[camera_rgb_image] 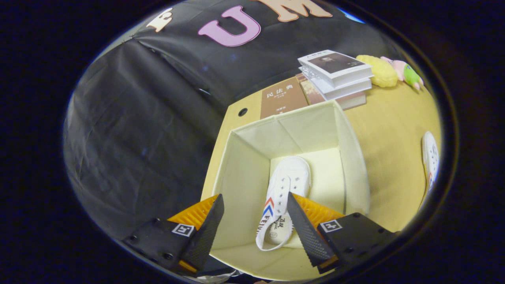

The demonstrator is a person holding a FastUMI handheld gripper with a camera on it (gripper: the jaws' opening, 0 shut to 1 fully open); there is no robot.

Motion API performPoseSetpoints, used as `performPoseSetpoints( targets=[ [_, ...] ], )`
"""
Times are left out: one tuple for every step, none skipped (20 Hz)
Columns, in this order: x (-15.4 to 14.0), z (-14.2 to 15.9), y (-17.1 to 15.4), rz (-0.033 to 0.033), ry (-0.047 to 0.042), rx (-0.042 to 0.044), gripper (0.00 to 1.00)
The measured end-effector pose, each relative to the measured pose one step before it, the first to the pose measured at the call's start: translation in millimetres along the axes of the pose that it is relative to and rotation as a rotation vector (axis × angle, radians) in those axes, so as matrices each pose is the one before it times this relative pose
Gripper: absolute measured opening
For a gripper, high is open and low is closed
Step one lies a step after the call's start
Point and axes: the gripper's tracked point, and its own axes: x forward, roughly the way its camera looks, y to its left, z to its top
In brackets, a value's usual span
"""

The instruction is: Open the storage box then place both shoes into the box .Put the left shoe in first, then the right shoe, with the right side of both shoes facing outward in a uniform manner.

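The cream fabric storage box (244,173) stands open on the yellow table (394,142), right under my gripper (255,207). A white canvas shoe (286,185) with red and blue stripes lies on the box floor, toe pointing away, its heel end between my fingertips. My fingers are spread wide above the box and touch nothing. A second white shoe (430,161) lies on the table to the right of the box, partly cut off.
Behind the box sit a brown book (282,98) and a stack of white books (337,73). A yellow plush toy (380,71) and a pink-green toy (408,73) lie at the back right. The table has a round hole (242,112) near its back left corner.
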Motion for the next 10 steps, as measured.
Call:
performPoseSetpoints(
  targets=[
    [-5.84,1.64,2.34,0.01947,-0.00598,-0.00265,0.99],
    [-6.87,2.61,0.96,0.01558,-0.00489,-0.00578,0.99],
    [-6.37,2.28,-2.48,0.00158,-0.00308,-0.01333,0.98],
    [-7.13,4.47,-6.58,-0.01468,-0.00945,-0.02572,1.00],
    [-7.71,4.84,-6.48,-0.01252,-0.01144,-0.02734,1.00],
    [-8.39,4.19,-5.97,-0.00382,-0.01035,-0.01915,1.00],
    [-8.25,4.02,-4.37,0.00194,-0.01234,-0.01132,1.00],
    [-8.39,5.62,-6.48,-0.00108,-0.01404,-0.00599,1.00],
    [-8.45,6.47,-8.58,-0.00485,-0.01452,-0.00414,1.00],
    [-7.82,6.27,-9.36,-0.00721,-0.01733,-0.00032,1.00]
  ],
)
